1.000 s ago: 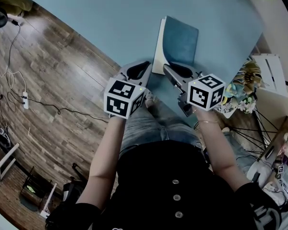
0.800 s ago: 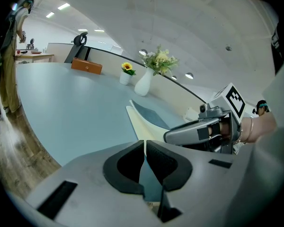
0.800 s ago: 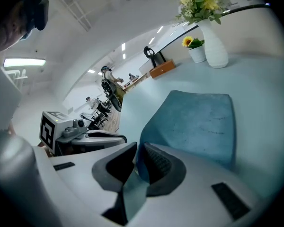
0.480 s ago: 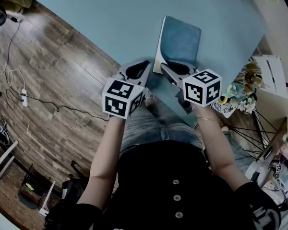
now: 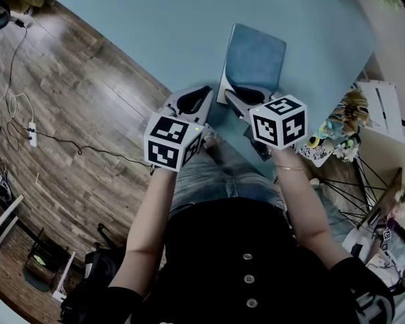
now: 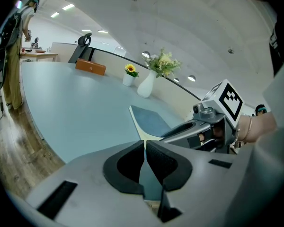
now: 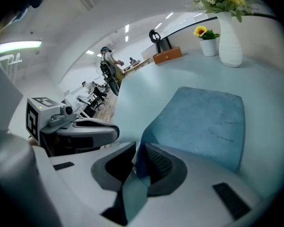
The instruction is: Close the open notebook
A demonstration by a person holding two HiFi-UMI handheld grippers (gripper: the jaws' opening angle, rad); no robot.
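Note:
A notebook with a blue cover [image 5: 254, 59] lies on the light blue table [image 5: 148, 25], near its front edge. White pages [image 5: 223, 79] show along the notebook's left side. My right gripper [image 5: 233, 99] is shut on the near edge of the blue cover [image 7: 203, 119]; the cover curves up from the notebook and passes between the pads [image 7: 157, 163]. My left gripper [image 5: 201, 92] hangs just left of the notebook, over the table's edge, shut with nothing in it. In the left gripper view its jaws [image 6: 145, 151] meet, with the notebook [image 6: 154, 121] and the right gripper [image 6: 199, 132] beyond.
A white vase with flowers [image 7: 229, 37], a small sunflower pot [image 7: 208, 44] and a brown box [image 7: 168, 55] stand at the table's far side. Wooden floor with cables [image 5: 47, 113] lies left of the table. A person's lap [image 5: 223, 174] is below the grippers.
My right gripper has turned and shifted a little to the left with the cover still in it. The left gripper has kept still.

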